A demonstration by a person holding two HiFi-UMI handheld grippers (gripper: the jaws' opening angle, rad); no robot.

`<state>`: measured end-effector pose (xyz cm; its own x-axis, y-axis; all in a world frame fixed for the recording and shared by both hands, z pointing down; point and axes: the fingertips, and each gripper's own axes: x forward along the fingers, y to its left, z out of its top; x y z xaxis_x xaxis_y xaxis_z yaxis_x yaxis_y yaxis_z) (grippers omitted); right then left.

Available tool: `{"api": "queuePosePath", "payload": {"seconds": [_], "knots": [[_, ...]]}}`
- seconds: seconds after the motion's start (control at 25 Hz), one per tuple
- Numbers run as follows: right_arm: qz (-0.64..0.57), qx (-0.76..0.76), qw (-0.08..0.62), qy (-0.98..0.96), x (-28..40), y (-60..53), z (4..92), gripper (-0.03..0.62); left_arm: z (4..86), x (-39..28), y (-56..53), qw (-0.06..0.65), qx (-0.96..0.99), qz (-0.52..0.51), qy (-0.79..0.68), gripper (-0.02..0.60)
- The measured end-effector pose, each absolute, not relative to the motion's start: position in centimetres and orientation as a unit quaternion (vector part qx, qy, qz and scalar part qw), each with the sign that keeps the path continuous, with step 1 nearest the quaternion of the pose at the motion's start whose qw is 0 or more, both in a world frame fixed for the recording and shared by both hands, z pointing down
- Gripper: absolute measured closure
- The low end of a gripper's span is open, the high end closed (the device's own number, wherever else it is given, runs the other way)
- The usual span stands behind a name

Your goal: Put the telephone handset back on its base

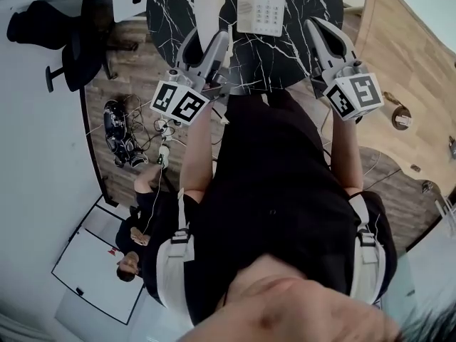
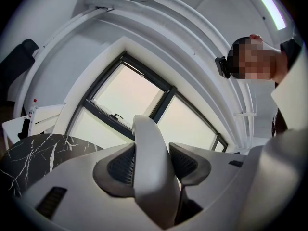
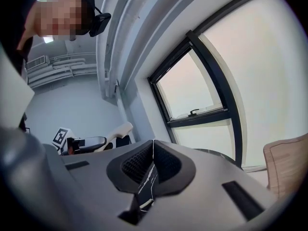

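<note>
A white telephone handset [image 1: 209, 2] stands between the jaws of my left gripper [image 1: 206, 45], held over the near left part of the black marble table [image 1: 299, 27]. In the left gripper view both pads press on the handset [image 2: 149, 158], so my left gripper [image 2: 151, 163] is shut on it, and it points up toward a window. The white telephone base [image 1: 261, 7] with its keypad lies on the table just right of the handset. My right gripper [image 1: 322, 33] hangs at the table's near right edge; its pads meet with nothing between them [image 3: 153, 160].
A black chair [image 1: 43, 27] stands left of the table, and cables [image 1: 125, 130] lie on the wooden floor below it. A light wooden surface [image 1: 406, 63] is at the right. A person [image 1: 139, 237] sits low at the left beside a white board [image 1: 92, 262].
</note>
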<state>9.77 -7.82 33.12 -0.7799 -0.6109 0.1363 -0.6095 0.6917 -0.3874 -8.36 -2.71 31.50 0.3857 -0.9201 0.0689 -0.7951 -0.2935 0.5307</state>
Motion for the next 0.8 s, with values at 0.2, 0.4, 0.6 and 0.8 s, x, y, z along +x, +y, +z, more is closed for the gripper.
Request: {"api": "queuePosePath", "payload": {"seconds": [0.2, 0.4, 0.6, 0.8], "knots": [[-0.218, -0.326, -0.007, 0.920, 9.4, -8.0, 34.2, 0.563, 33.5, -8.5, -3.0, 0.257, 0.788, -0.109, -0.549, 0.354], [-0.220, -0.330, -0.020, 0.918, 8.9, -7.8, 35.2, 0.563, 35.7, -8.9, -3.3, 0.274, 0.785, -0.099, -0.548, 0.354], [-0.241, -0.331, -0.028, 0.912, 8.1, -7.8, 36.8, 0.564, 38.3, -9.1, -4.4, 0.290, 0.783, -0.089, -0.543, 0.354], [-0.256, -0.341, -0.041, 0.904, 7.8, -7.9, 37.9, 0.563, 40.8, -9.0, -5.6, 0.301, 0.786, -0.072, -0.535, 0.354]]}}
